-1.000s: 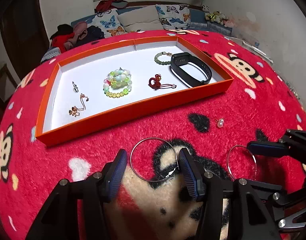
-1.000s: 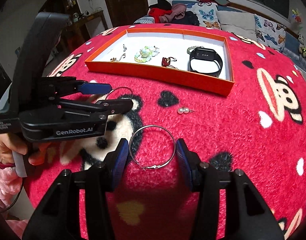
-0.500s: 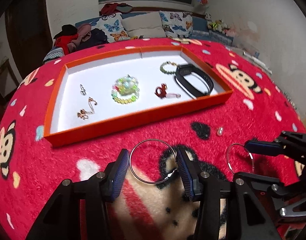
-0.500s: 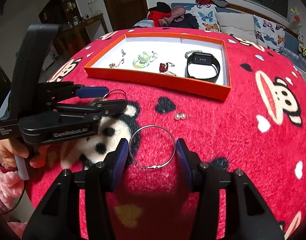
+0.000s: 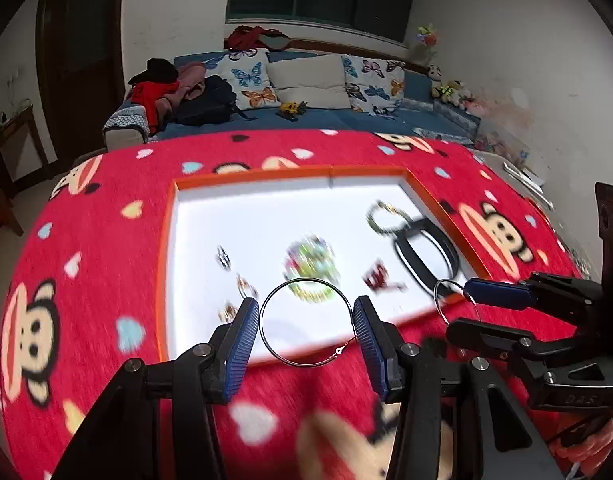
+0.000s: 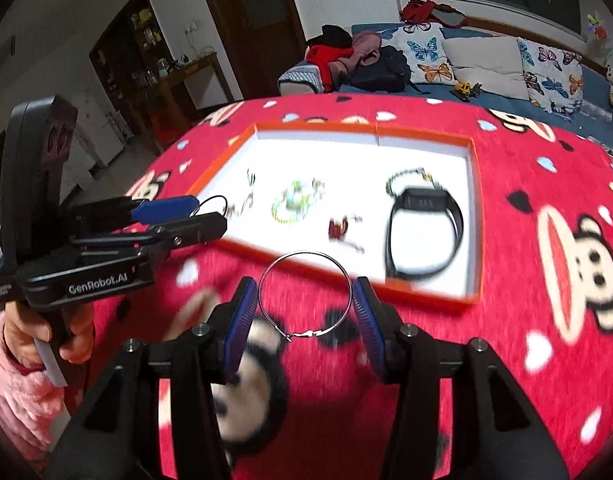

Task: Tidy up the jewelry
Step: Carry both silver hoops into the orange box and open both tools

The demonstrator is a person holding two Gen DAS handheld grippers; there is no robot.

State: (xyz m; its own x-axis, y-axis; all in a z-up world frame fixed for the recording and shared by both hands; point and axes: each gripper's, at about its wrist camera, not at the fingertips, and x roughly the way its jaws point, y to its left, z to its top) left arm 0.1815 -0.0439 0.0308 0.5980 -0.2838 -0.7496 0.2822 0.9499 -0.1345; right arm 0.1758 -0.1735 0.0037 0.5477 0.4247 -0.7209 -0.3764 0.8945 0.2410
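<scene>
My left gripper (image 5: pixel 306 328) is shut on a silver hoop earring (image 5: pixel 268 344) and holds it in the air over the near edge of the orange tray (image 5: pixel 168 216). My right gripper (image 6: pixel 305 312) is shut on a second silver hoop earring (image 6: pixel 344 270), raised just short of the tray's near wall (image 6: pixel 434 294). The tray holds a black wristband (image 6: pixel 426 232), a green bead bracelet (image 6: pixel 406 180), a pastel bead bracelet (image 6: pixel 296 204), a red charm (image 6: pixel 338 228) and small gold pieces (image 5: pixel 242 284). The right gripper (image 5: pixel 462 304) shows in the left wrist view, the left gripper (image 6: pixel 210 216) in the right wrist view.
The tray lies on a red monkey-print blanket (image 5: pixel 86 280) that covers the table. A blue sofa with cushions (image 5: pixel 306 80) stands behind it. A dark wooden shelf (image 6: pixel 162 80) is at the far left.
Both grippers have lifted their hoops off the blanket and moved forward towards the tray. The scene is now motion-blurred.
</scene>
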